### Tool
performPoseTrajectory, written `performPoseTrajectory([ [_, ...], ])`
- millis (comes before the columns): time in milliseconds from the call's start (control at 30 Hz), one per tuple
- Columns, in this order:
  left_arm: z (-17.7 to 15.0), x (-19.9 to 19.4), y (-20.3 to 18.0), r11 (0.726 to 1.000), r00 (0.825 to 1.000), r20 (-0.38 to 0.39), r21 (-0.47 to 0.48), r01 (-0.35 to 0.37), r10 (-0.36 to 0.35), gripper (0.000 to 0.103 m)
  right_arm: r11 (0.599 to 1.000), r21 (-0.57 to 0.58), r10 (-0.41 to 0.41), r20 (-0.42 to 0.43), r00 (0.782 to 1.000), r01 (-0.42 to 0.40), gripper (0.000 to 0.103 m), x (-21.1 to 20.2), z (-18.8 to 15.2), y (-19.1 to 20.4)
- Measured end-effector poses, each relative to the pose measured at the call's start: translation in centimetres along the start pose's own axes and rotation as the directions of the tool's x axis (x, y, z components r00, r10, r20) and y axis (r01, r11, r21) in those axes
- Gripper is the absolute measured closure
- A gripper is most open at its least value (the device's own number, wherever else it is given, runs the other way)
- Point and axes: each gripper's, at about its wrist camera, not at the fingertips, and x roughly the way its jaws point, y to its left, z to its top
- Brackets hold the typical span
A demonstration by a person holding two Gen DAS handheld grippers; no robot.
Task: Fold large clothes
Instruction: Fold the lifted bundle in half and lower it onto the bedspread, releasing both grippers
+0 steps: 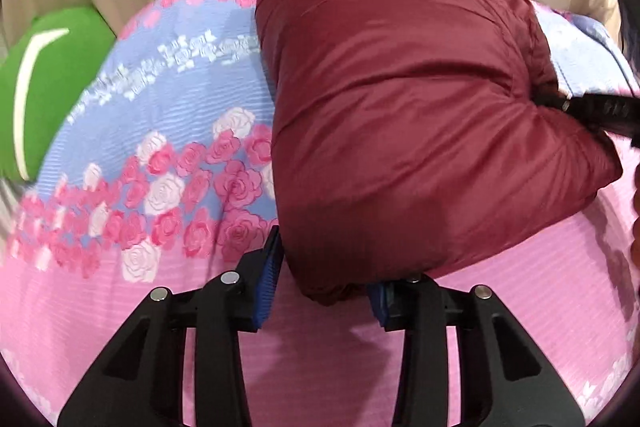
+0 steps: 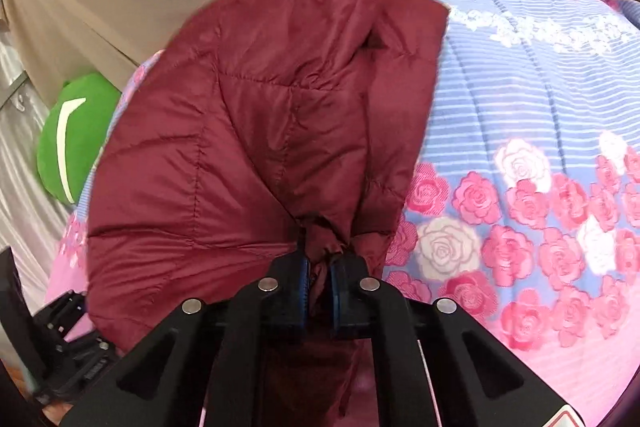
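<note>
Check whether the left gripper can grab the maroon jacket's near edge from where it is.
Probably yes: the left gripper is open, and the maroon jacket bulges right between its fingers, nothing in between.

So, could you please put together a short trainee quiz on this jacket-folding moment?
1. True or false: the right gripper is shut on the maroon jacket.
2. Which gripper is open? A) left B) right
3. Fill in: the jacket lies on a bedspread printed with ____.

Key: 1 true. 2 A: the left gripper has its fingers spread around the jacket's near edge. 3 roses.
</note>
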Motion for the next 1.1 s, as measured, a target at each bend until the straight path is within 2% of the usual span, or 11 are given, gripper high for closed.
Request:
performPoseTrajectory([
  [67, -0.4, -1.5, 0.5, 0.999, 0.999, -0.002, -0.014, 0.036, -0.036, 0.066, 1.0, 0.008, 0.0, 0.034, 0.999, 0.0, 0.093, -2.1, 0.0, 0.0],
  [167, -1.1, -5.9, 1.6, 0.989, 0.989, 0.042, -0.047, 0.14, -0.139, 0.066, 0.996, -0.087, -0.005, 0.109, 0.994, 0.015, 0.092, -6.6, -1.6, 1.7],
  [300, 0.7, -10.3, 1.4, 0.979, 0.972, 0.154, -0.065, 0.191, -0.179, 0.063, 0.977, -0.211, 0.015, 0.082, 0.997, 0.002, 0.098, -7.5, -3.5, 4.6],
  [433, 2.7, -6.6, -0.7, 0.992, 0.99, 0.1, -0.06, 0.107, -0.1, 0.063, 0.968, -0.228, -0.119, -0.029, 0.993, 0.109, 0.103, -3.0, -4.2, 4.0],
  [533, 2.2, -2.4, -2.0, 0.997, 0.998, 0.024, -0.043, 0.064, -0.063, 0.06, 0.978, -0.191, -0.101, -0.057, 0.993, 0.088, 0.103, -1.5, -5.1, 2.0],
  [667, 1.9, -2.4, -3.5, 1.0, 0.999, 0.044, -0.018, -0.025, 0.026, 0.061, 0.972, -0.199, -0.138, -0.061, 0.989, 0.123, 0.103, -1.9, -5.0, 2.3],
  [800, 1.5, -4.2, -3.3, 0.997, 0.999, 0.044, -0.072, -0.005, 0.008, 0.061, 0.98, -0.141, -0.146, -0.011, 0.989, 0.144, 0.1, -4.9, -5.3, 2.9],
  [900, 0.6, -6.0, -3.9, 0.997, 0.998, 0.058, -0.079, 0.002, 0.003, 0.052, 0.973, -0.142, -0.18, 0.041, 0.983, 0.184, 0.092, -7.8, -6.4, 3.7],
  [933, 0.2, -6.5, -4.2, 0.997, 0.998, 0.061, -0.079, 0.008, -0.003, 0.044, 0.97, -0.142, -0.195, 0.045, 0.98, 0.199, 0.087, -8.5, -7.1, 3.8],
  [1033, -1.5, -8.2, -5.5, 0.998, 0.996, 0.084, -0.066, 0.006, 0.0, 0.033, 0.965, -0.128, -0.223, 0.046, 0.974, 0.227, 0.073, -10.3, -9.1, 3.8],
  [1100, -2.9, -9.3, -6.5, 0.998, 0.994, 0.109, -0.054, -0.014, 0.02, 0.024, 0.957, -0.133, -0.252, 0.048, 0.966, 0.256, 0.07, -11.0, -10.6, 3.9],
])
